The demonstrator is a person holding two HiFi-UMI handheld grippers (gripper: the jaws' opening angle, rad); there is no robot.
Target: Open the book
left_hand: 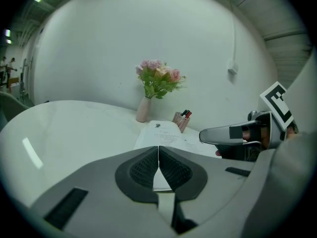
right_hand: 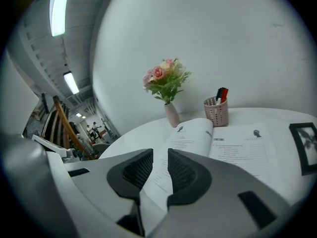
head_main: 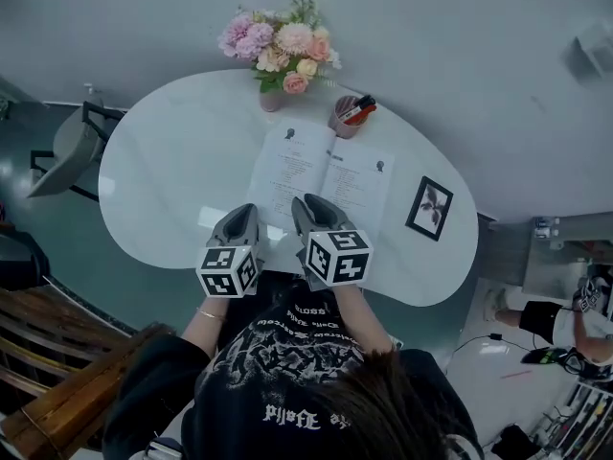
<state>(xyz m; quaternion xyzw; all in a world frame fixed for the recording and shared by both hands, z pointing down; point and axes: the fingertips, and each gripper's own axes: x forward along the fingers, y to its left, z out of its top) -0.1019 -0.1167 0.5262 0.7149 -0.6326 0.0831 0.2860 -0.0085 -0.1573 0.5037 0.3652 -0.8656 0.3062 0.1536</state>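
Observation:
The book (head_main: 321, 175) lies open and flat on the white table (head_main: 172, 171), its printed pages facing up; I also see the book (right_hand: 233, 148) ahead in the right gripper view. My left gripper (head_main: 244, 211) hovers at the book's near left corner, jaws shut with nothing between them (left_hand: 158, 150). Beside it, my right gripper (head_main: 311, 202) sits over the near edge of the left page. Its jaws stand slightly apart, open and holding nothing (right_hand: 160, 157). Neither gripper visibly touches the book.
A vase of pink flowers (head_main: 281, 51) and a pink pen cup (head_main: 347, 115) stand behind the book. A framed picture (head_main: 429, 208) lies to its right. A grey chair (head_main: 67, 151) stands left of the table. The person's body is at the near edge.

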